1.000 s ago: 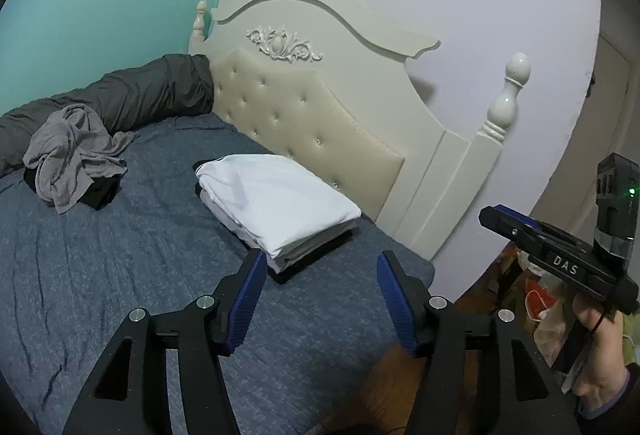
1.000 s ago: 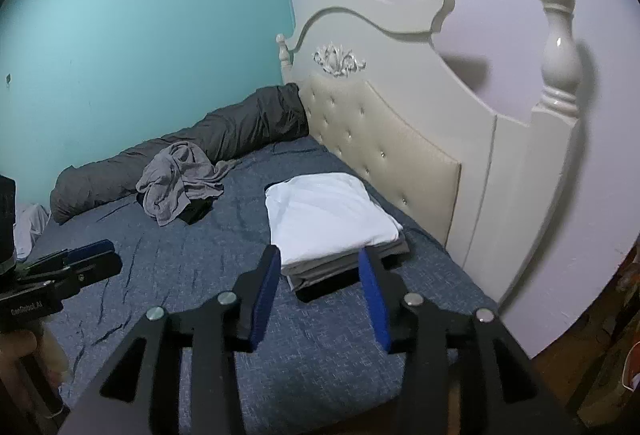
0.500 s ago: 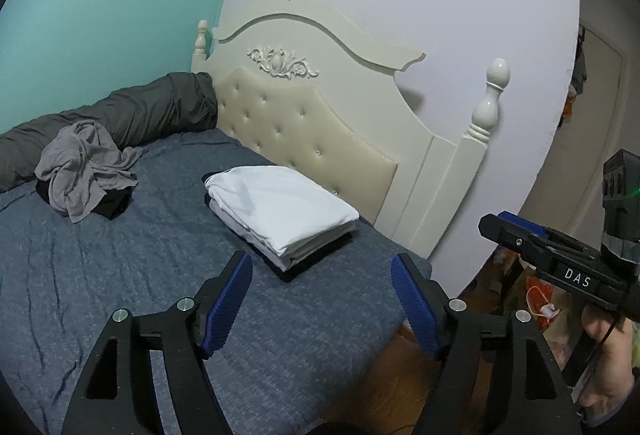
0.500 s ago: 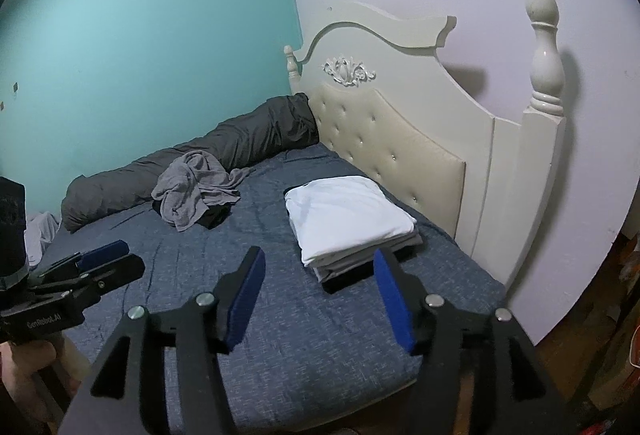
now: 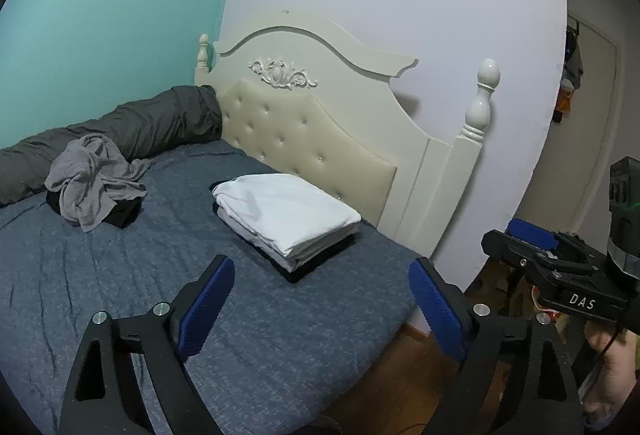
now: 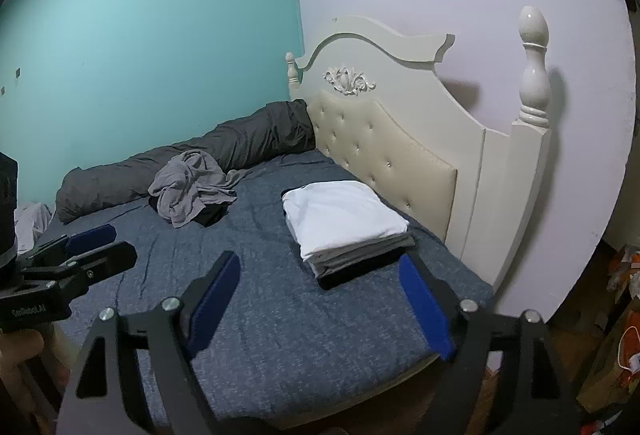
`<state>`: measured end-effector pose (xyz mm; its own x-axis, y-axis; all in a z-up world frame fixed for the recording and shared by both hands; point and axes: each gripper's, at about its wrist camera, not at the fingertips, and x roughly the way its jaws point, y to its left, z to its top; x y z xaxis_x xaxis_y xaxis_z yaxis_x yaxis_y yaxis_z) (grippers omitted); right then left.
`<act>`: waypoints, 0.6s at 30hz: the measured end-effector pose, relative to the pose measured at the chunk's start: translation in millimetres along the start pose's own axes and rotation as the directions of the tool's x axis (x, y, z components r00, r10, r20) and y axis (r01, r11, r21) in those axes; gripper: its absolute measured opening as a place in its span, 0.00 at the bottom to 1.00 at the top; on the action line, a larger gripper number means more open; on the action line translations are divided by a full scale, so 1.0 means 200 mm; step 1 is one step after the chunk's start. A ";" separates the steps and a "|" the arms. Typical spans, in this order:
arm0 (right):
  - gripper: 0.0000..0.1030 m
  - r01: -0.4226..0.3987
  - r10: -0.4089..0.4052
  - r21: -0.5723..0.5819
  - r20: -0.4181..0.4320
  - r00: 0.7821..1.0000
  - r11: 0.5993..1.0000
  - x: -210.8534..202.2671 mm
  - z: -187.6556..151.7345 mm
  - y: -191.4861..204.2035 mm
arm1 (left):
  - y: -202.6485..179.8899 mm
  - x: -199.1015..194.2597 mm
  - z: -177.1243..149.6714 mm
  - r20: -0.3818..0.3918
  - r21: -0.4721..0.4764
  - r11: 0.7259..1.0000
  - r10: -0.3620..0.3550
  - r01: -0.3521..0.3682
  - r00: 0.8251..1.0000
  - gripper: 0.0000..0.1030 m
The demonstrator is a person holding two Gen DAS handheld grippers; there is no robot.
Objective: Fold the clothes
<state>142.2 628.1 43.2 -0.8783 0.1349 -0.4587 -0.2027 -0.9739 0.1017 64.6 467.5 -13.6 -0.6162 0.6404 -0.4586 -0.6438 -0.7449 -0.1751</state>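
Bedding fills the left wrist view: a blue bed [image 5: 120, 275] with a cream headboard [image 5: 320, 139] behind. The left gripper [image 5: 320, 307] is spread wide and empty, and its jaws have just been opening. A folded stack [image 5: 288, 215], white on top, lies at about 12 o'clock from it, near the headboard. A crumpled grey garment [image 5: 92, 187] lies at about 10 o'clock, well apart, on top of something black and just before a dark bolster [image 5: 140, 127]. The right gripper shows at 3 o'clock, off the side of the bed.

From the right wrist view, the right gripper [image 6: 320, 307] is also spread and holds nothing; its jaws have just been opening too. The stack [image 6: 344, 219] is at 12 o'clock, the grey garment [image 6: 188, 187] at about 11 o'clock, further in. The left gripper [image 6: 84, 247] appears at 9 o'clock, on the garment's side.

I judge that the grey garment is the next piece to fold. It is a bundle with no clear long axis. The left hand seems nearer to it, so it would probably reach first, to the far left.
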 end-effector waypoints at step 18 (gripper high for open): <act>0.97 0.000 -0.001 0.028 0.034 0.999 1.000 -0.10 -0.08 0.02 | 0.02 -0.10 -0.06 0.025 0.009 0.999 0.048 -0.048 0.999 1.00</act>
<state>165.9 618.5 39.8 -0.8923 0.1420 -0.4285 -0.2146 -0.9685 0.1260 79.8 449.0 -15.7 -0.6572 0.6086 -0.4445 -0.6176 -0.7730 -0.1453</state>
